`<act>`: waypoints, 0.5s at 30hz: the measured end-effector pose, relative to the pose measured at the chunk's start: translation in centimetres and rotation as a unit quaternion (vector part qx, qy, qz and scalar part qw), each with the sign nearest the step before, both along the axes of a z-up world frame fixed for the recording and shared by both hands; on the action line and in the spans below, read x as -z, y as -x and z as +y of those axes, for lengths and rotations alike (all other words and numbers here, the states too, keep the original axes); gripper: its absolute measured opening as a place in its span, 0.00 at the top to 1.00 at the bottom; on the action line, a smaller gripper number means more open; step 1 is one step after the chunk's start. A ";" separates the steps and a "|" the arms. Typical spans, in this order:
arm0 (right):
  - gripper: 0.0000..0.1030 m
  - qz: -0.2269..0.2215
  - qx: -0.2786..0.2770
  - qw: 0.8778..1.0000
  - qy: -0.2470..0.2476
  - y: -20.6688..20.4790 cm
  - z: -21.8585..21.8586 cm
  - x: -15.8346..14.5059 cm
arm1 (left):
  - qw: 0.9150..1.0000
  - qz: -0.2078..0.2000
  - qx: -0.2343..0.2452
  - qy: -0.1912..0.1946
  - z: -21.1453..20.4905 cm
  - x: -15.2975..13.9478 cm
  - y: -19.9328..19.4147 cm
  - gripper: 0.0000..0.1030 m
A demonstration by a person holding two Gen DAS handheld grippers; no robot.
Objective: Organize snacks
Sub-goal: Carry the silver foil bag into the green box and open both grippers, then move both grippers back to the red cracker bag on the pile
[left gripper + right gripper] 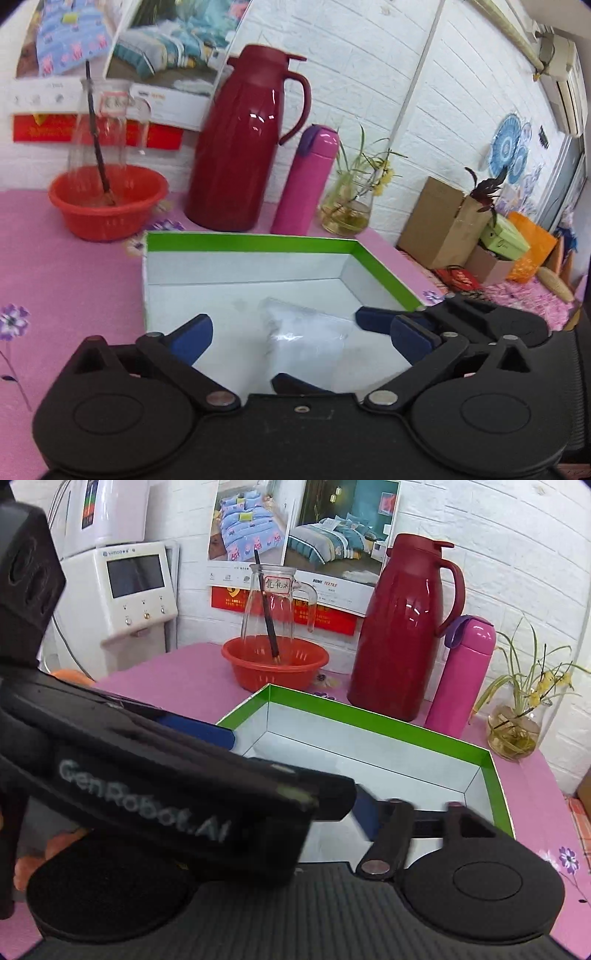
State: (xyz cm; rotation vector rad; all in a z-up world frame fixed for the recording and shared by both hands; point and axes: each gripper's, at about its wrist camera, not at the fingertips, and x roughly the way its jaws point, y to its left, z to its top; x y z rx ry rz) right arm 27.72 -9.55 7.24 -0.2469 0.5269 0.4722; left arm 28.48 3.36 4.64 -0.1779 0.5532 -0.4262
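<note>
A shallow white box with a green rim point(258, 242) point(369, 716) lies on the pink flowered tablecloth point(66, 266). A clear plastic snack bag with pale contents point(306, 332) rests on the box floor. My left gripper point(301, 339) is open over the box, its blue pads wide apart on either side of the bag and not pressing it. My right gripper point(334, 350) comes in from the right, its blue fingers point(373, 319) spread, open and empty. In the right wrist view the left gripper's black body point(166, 794) crosses in front and hides the bag; one right finger point(365, 812) shows.
Behind the box stand a dark red thermos jug point(247, 147), a pink flask point(306, 181), a glass vase with a plant point(347, 214) and a red basin holding a glass jug point(107, 203). Cardboard boxes point(436, 225) sit at the right. A white machine point(136, 590) stands at the back left.
</note>
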 end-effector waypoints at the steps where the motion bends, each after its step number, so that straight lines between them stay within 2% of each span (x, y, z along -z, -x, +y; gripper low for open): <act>1: 0.00 -0.001 -0.004 1.000 0.001 0.0 -0.1 0.1 | 1.000 -0.006 -0.003 -0.008 0.0 -0.1 0.2 0.00; 6: 0.00 0.016 -0.005 1.000 -0.016 0.8 -0.7 -0.6 | 1.000 -0.017 -0.015 -0.002 0.5 -1.4 2.0 0.00; 15: 0.00 -0.015 -0.006 0.999 -0.050 6.6 -3.5 -3.2 | 0.995 -0.065 -0.073 -0.013 1.1 -4.1 9.2 0.00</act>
